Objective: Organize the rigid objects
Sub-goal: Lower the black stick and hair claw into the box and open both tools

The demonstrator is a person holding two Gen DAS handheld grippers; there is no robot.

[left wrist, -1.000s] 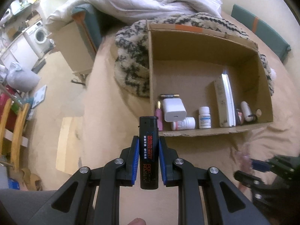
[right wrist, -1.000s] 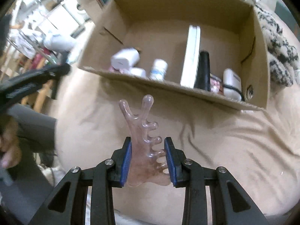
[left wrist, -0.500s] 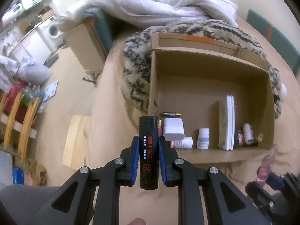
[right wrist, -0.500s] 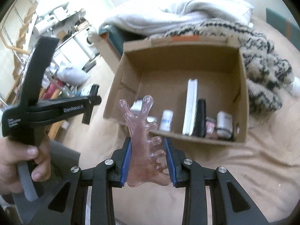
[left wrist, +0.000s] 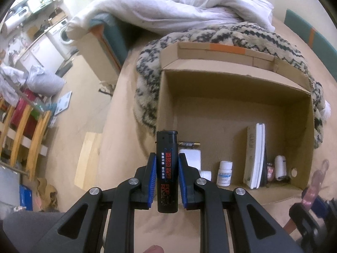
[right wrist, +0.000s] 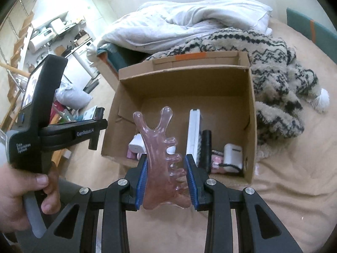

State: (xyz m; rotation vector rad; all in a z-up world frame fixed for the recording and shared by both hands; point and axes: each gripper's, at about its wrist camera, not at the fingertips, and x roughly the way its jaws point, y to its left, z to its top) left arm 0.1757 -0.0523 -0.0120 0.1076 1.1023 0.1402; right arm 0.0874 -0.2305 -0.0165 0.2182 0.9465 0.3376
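Observation:
My left gripper (left wrist: 167,161) is shut on a black lighter (left wrist: 166,168) with red lettering, held upright over the near left corner of an open cardboard box (left wrist: 231,78). A translucent pink comb-shaped massage tool (right wrist: 163,158) stands between the blue pads of my right gripper (right wrist: 166,164), which is shut on it in front of the same box (right wrist: 185,80). Along the box's near wall lie a white charger (right wrist: 137,144), a white pill bottle (left wrist: 225,172), an upright white book (left wrist: 256,156), a black cylinder (right wrist: 206,147) and a white earbud case (right wrist: 231,155).
The box rests on a tan bedsheet (right wrist: 284,189). A black-and-cream fuzzy blanket (right wrist: 278,80) wraps its far and right sides, with a white duvet (right wrist: 189,21) behind. A hand (right wrist: 23,191) holds the left gripper's handle. A cluttered floor and a washing machine (left wrist: 63,35) lie to the left.
Both grippers rose and pulled back from the box, so more of the bed and room shows. The left gripper's handle came into the right wrist view. Both grips are unchanged.

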